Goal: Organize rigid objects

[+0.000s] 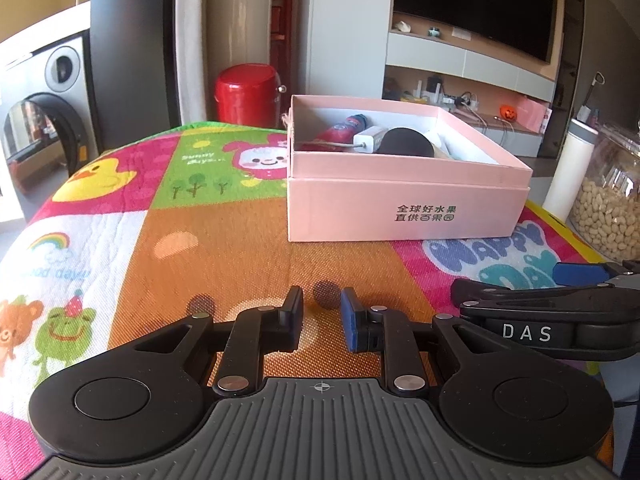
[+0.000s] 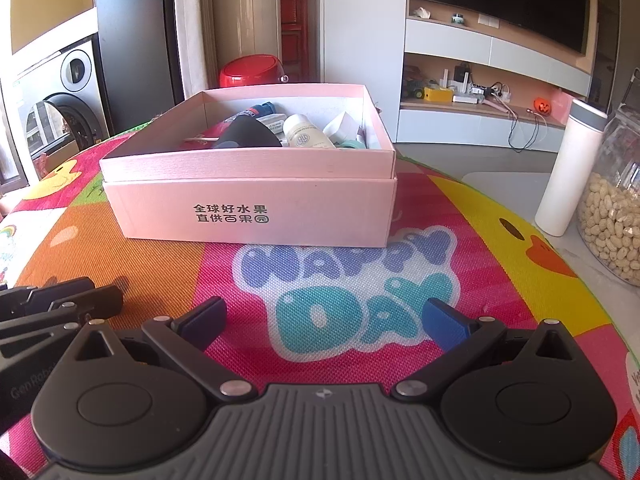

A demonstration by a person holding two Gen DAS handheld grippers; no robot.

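Note:
A pink cardboard box point(image 1: 404, 210) stands on the colourful play mat point(image 1: 224, 248); it also shows in the right wrist view point(image 2: 248, 212). Inside it lie a red tube point(image 1: 340, 128), a white charger point(image 1: 372, 138), a black round object point(image 1: 406, 142) and, in the right wrist view, a white bottle point(image 2: 306, 132). My left gripper point(image 1: 322, 316) hovers low over the mat in front of the box, its jaws a narrow gap apart and empty. My right gripper point(image 2: 324, 320) is wide open and empty above the mat's "HAPPY DAY" print point(image 2: 352, 280). The right gripper's side shows in the left wrist view point(image 1: 580, 276).
A white tumbler point(image 2: 568, 168) and a glass jar of peanuts point(image 2: 612, 216) stand at the right edge. A red bin point(image 1: 248, 94), a washing machine point(image 1: 44, 120) and a TV shelf point(image 2: 480, 80) lie beyond the table.

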